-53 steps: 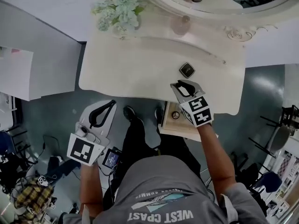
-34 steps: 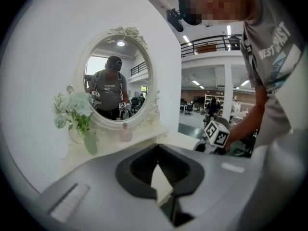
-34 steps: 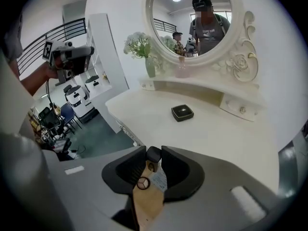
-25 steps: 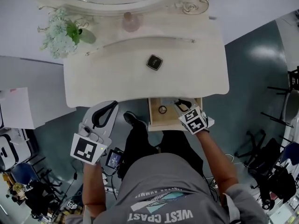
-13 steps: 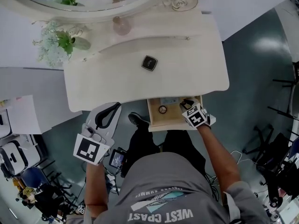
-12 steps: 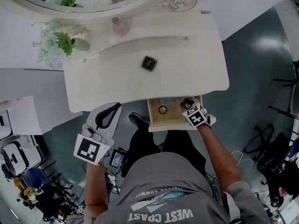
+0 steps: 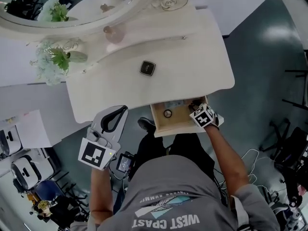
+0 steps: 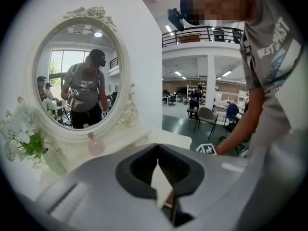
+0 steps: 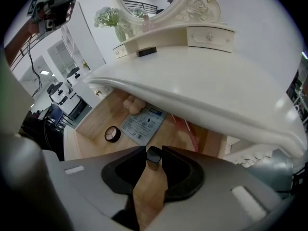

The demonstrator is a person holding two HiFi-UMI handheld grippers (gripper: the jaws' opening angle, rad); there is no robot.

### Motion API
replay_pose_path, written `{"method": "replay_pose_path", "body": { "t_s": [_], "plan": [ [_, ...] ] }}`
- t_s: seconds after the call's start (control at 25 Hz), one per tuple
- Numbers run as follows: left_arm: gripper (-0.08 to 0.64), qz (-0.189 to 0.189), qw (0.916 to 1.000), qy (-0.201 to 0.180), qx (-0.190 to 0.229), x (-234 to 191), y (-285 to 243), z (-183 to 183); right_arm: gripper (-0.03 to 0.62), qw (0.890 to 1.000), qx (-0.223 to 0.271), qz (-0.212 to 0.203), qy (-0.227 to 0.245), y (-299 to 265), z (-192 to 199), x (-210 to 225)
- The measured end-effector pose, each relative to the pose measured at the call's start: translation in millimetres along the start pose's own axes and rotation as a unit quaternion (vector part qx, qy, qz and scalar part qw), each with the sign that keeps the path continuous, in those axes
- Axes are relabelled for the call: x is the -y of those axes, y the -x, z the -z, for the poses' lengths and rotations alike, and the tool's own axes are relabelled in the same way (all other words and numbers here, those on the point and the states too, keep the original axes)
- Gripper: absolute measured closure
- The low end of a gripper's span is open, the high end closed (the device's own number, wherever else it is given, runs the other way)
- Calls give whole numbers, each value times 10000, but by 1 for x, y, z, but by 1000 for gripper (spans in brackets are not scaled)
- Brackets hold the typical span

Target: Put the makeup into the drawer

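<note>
the right claw [image 9: 154, 151] was pinched shut on a small black makeup piece [image 9: 154, 156], just above the open drawer [image 9: 86, 125] where a round pot [image 9: 112, 134] lay. the left claw [image 8: 158, 148] hung closed, empty, beside the table [image 7: 192, 66].

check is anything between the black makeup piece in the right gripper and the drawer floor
Nothing visible does. The right gripper holds the small black makeup piece over bare wood of the open drawer. The round compact and the packet lie off to one side of it.
</note>
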State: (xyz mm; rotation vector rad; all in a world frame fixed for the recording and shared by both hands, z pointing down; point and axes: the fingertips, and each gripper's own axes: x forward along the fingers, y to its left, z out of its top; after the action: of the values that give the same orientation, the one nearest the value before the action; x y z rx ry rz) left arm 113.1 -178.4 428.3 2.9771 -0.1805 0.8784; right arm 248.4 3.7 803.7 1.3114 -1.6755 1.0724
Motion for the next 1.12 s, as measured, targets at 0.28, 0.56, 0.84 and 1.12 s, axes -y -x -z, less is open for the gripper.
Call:
{"method": "replay_pose_path", "body": {
  "t_s": [0.28, 0.56, 0.84, 1.12],
  "plan": [
    [558, 84, 9999, -96, -42, 8, -7, -10, 485, 9999, -33, 49, 133, 4, 11, 4],
    [558, -2, 10000, -78, -55, 7, 0, -9, 465, 9993, -268, -31, 252, 3, 20, -6],
    [558, -150, 9999, -27, -8, 6, 14, -11, 440, 9991, -207, 19, 375, 21, 11, -2],
    [558, -484, 9984, 114, 279, -6, 41, -10, 440, 9979, 22, 120, 644, 43, -18, -2]
  ]
}}
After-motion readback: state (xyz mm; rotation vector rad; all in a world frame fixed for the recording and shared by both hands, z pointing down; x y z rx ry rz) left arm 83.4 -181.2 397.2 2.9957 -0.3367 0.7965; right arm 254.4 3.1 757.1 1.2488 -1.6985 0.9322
